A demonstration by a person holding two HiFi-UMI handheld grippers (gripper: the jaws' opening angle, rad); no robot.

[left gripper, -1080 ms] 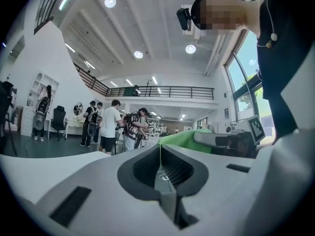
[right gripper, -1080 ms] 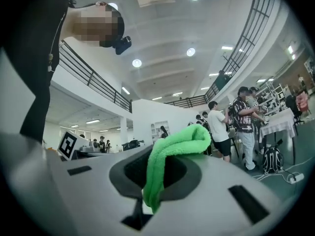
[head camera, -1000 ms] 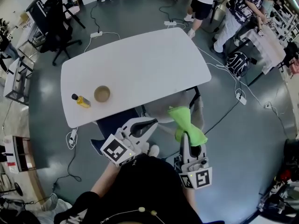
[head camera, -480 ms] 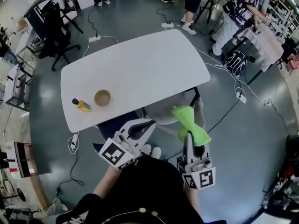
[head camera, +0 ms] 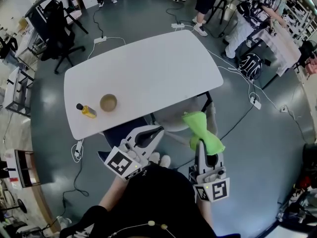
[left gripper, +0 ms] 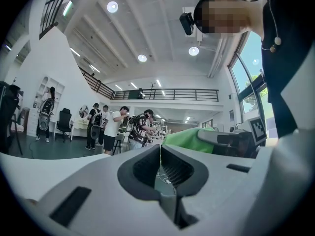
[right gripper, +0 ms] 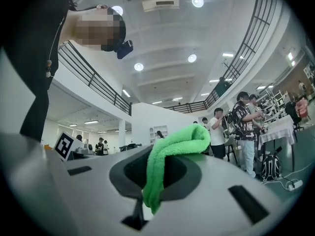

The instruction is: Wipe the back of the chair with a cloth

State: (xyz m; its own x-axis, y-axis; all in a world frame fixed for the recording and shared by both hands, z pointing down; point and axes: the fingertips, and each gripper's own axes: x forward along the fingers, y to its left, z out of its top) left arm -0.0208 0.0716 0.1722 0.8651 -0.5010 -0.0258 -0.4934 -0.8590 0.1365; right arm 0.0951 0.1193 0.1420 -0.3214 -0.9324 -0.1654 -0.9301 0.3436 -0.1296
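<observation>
**A:** What are the right tongs doing?

**B:** The right tongs (right gripper: 150, 183) are clenched on a green cloth (right gripper: 172, 146). One fold is pinched between the jaws, and the rest bulges out past the tips.

**A:** And the left?

**B:** The left tongs (left gripper: 160, 154) are pressed together, jaw against jaw, with nothing between them.

**A:** Where do they sit, going by the table?

**B:** Both are off the near edge of the white table (head camera: 148, 68), on the person's side. The left tongs point at that edge, above a dark blue seat (head camera: 121, 130) tucked under it. The right tongs are close to the table's near right corner, with the cloth held out toward that corner.

**A:** And the chair?

**B:** A pale grey chair (head camera: 171, 122) is pushed in under the table's near edge, between the two tongs. The cloth is just beside it, on the side of the table's right corner. I cannot tell whether cloth and chair touch.

**A:** Anything on the table?

**B:** A brown bowl (head camera: 108, 102) stands toward the near left end. A small yellow bottle (head camera: 86, 110) with a dark cap is just beside it, closer to the left edge.

**A:** And beyond the table?

**B:** A black office chair (head camera: 57, 26) stands past the far left corner. A white power strip (head camera: 101, 40) lies on the grey floor (head camera: 257, 148) just past the far edge. Several people (head camera: 247, 9) stand past the far right corner.
</observation>
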